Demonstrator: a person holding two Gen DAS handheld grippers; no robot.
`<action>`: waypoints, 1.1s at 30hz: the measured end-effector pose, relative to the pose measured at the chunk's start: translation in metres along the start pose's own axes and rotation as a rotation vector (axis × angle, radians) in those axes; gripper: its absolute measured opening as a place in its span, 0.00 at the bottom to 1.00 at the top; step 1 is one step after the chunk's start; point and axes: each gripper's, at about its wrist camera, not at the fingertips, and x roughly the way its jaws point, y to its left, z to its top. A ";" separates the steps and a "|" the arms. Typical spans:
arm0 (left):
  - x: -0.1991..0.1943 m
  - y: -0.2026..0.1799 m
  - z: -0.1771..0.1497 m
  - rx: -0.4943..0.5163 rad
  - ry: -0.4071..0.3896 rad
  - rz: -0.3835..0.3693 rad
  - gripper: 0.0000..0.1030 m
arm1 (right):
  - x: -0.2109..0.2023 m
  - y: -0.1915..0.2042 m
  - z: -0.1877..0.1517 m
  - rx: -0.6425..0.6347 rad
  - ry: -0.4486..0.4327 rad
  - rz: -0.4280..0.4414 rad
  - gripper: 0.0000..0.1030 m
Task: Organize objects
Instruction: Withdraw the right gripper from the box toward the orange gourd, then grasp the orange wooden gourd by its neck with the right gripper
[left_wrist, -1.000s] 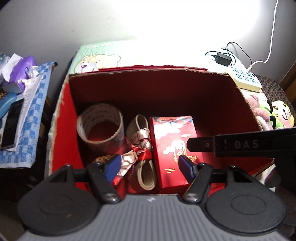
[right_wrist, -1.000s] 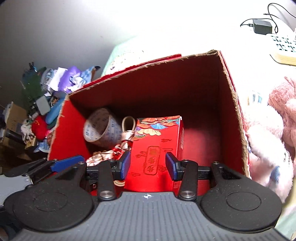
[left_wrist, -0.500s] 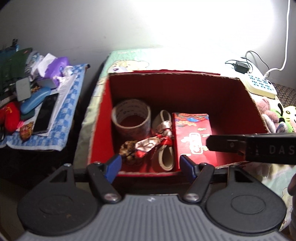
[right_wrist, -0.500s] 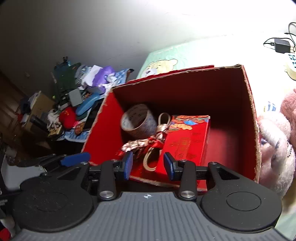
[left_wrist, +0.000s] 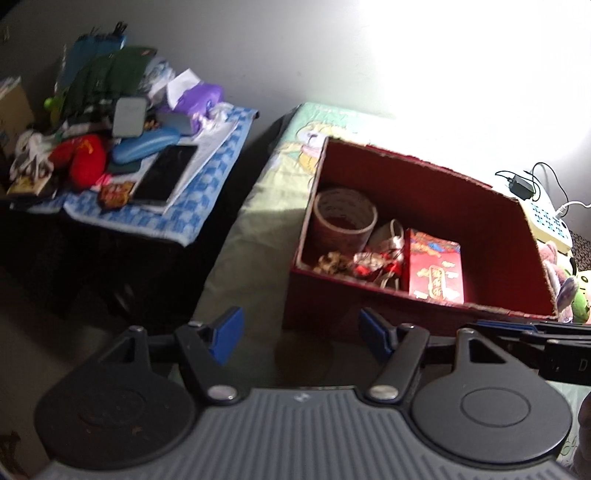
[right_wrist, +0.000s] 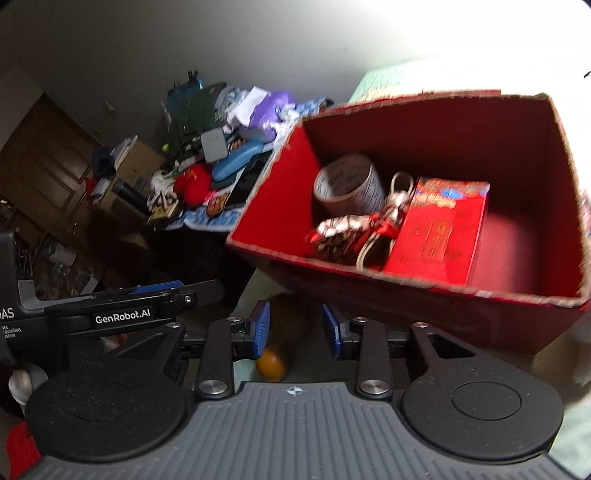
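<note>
The red cardboard box (left_wrist: 424, 236) sits on the bed, holding a tape roll (left_wrist: 343, 218), a ribbon bundle (right_wrist: 347, 232) and a red packet (right_wrist: 439, 229). Both the left gripper (left_wrist: 301, 334) and right gripper (right_wrist: 295, 330) hang released and empty before it; below the right one lies a blurred, possibly orange ball (right_wrist: 272, 363).

Phone (left_wrist: 165, 173) on blue checkered cloth (left_wrist: 192, 206); power strip (left_wrist: 546, 221) far right.

Harsh glare whites out the upper right of both views, washing the wall. Lower left lies dim, in deep shadow. Fisheye bending curves the edges; the red box (right_wrist: 436, 218) smears with motion blur.
</note>
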 end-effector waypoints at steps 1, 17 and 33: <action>0.002 0.003 -0.005 -0.008 0.011 0.004 0.68 | 0.005 -0.001 -0.003 0.013 0.021 0.008 0.34; 0.049 0.030 -0.060 -0.038 0.124 -0.123 0.60 | 0.065 -0.001 -0.019 0.162 0.174 0.025 0.35; 0.094 0.032 -0.058 -0.013 0.224 -0.225 0.44 | 0.112 0.003 -0.019 0.139 0.240 -0.005 0.36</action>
